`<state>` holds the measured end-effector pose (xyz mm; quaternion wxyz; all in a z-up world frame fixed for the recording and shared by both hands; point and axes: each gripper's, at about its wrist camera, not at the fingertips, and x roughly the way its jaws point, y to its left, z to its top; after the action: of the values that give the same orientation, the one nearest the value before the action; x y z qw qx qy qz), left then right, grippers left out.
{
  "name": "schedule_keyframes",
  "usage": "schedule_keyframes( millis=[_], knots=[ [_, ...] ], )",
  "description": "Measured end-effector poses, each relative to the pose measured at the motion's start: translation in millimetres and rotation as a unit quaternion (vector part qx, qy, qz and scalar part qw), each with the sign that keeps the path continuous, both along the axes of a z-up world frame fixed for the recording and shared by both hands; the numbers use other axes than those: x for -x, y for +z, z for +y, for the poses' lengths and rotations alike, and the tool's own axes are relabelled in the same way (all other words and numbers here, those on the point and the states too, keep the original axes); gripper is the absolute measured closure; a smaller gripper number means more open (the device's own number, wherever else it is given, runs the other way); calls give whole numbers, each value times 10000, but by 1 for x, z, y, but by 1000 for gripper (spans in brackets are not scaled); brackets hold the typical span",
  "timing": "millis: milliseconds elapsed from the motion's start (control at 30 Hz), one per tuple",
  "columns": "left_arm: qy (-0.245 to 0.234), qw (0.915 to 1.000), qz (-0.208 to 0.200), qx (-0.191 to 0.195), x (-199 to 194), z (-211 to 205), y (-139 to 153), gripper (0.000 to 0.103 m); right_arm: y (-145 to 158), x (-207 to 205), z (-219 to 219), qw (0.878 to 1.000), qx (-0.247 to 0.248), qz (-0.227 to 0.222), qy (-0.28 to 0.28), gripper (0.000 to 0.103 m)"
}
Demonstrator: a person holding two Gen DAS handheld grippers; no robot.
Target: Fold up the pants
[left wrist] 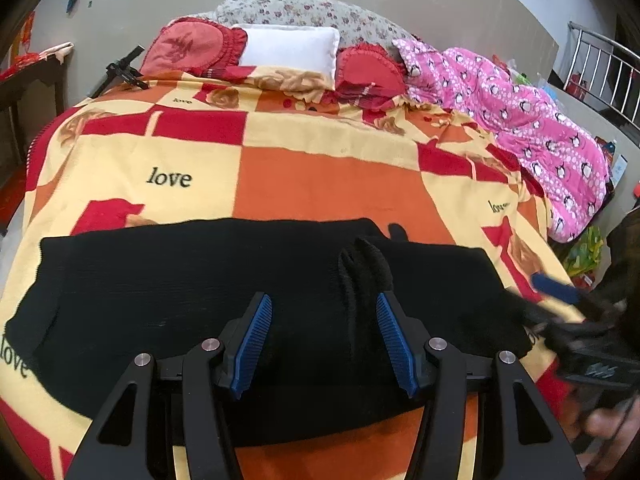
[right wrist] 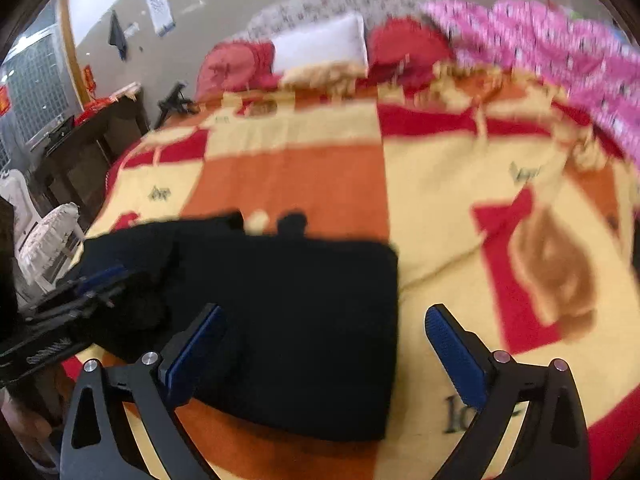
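The black pants (left wrist: 224, 300) lie flat across the near part of the bed, folded lengthwise, with a raised ridge of cloth (left wrist: 366, 268) near their right part. My left gripper (left wrist: 322, 320) is open and empty just above the pants. In the right wrist view the pants (right wrist: 296, 320) end in a straight right edge. My right gripper (right wrist: 324, 328) is open wide and empty over that edge; it also shows blurred at the right of the left wrist view (left wrist: 568, 304). The left gripper shows at the left of the right wrist view (right wrist: 92, 284).
The bed carries an orange, red and cream blanket (left wrist: 320, 176) printed with "love". Red cushions (left wrist: 192, 46) and a white pillow (left wrist: 288, 48) lie at the head. A pink quilt (left wrist: 520, 120) lies along the right side. A dark table (right wrist: 80, 144) stands left of the bed.
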<state>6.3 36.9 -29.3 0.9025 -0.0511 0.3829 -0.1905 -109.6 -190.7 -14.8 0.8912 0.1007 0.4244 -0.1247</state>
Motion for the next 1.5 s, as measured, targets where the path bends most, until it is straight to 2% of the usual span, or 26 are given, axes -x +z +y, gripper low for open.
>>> schedule_keyframes(
  millis=[133, 300, 600, 767, 833, 933, 1000, 1167, 1300, 1500],
  knots=[
    [12, 9998, -79, 158, 10, 10, 6, 48, 34, 11, 11, 9985, 221, -505, 47, 1],
    [-114, 9994, -253, 198, 26, 14, 12, 47, 40, 16, 17, 9975, -108, -665, 189, 0],
    [-364, 9988, -252, 191, 24, 19, 11, 45, 25, 0, 30, 9995, -33, -249, 167, 0],
    [-724, 9969, -129, 275, 7, 9, 8, 43, 22, -3, 39, 9995, 214, -179, 140, 3],
    [-793, 9965, -70, 272, 1, 7, 4, 42, 19, -5, 41, 9996, 252, -105, 102, 7],
    [-812, 9961, 75, 344, -8, 10, -3, 42, 15, -10, 41, 9998, 201, -58, 68, 24],
    [-717, 9964, 124, 432, -12, 19, -4, 42, 12, -14, 40, 9999, 128, -14, 40, 32],
    [-216, 9986, -26, 482, -12, 51, 3, 41, 13, -22, 44, 9998, 5, -78, 159, 31],
    [189, 9988, -147, 425, -3, 73, 10, 36, 21, -27, 50, 9989, -31, -265, 376, 30],
    [955, 9939, -93, 548, 11, 109, 7, 30, 8, -39, 50, 9979, -187, -163, 600, 27]
  ],
)
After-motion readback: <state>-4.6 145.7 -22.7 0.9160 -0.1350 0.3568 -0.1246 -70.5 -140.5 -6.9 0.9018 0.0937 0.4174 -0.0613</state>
